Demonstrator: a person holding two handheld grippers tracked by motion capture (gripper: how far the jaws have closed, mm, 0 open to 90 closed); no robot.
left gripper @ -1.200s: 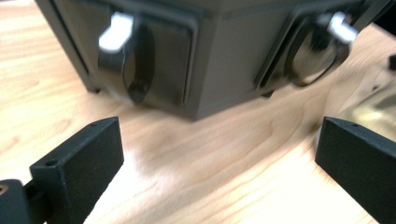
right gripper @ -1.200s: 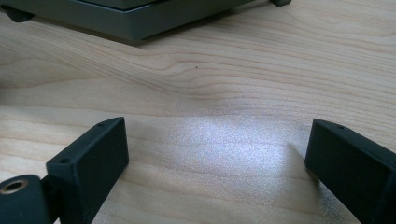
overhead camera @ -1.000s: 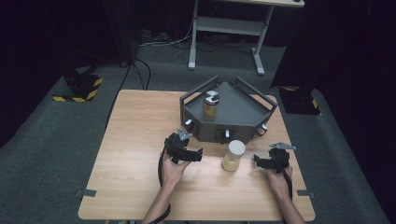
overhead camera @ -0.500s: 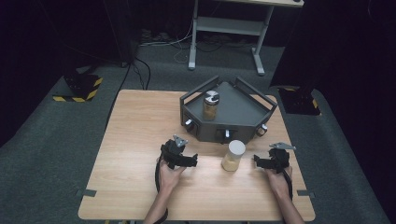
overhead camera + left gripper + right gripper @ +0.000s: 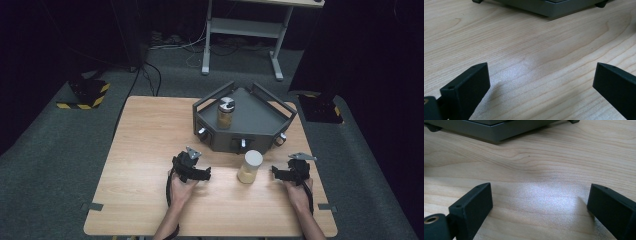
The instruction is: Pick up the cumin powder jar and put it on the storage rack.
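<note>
Flanking white-lidded jar [image 5: 249, 167], left gripper [image 5: 199, 174], right gripper [image 5: 278, 172], jaws apart

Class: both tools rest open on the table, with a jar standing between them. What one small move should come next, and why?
Probably the right tool should slide toward the jar. Its jaws stand open with only bare table between them, the jar stands upright and untouched close beside it, and a second jar already sits in the grey tray.

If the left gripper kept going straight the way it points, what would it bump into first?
Probably the grey tray. The left gripper has open, empty jaws with bare wooden table ahead, then the tray's front edge. Depth is hard to judge.
</note>
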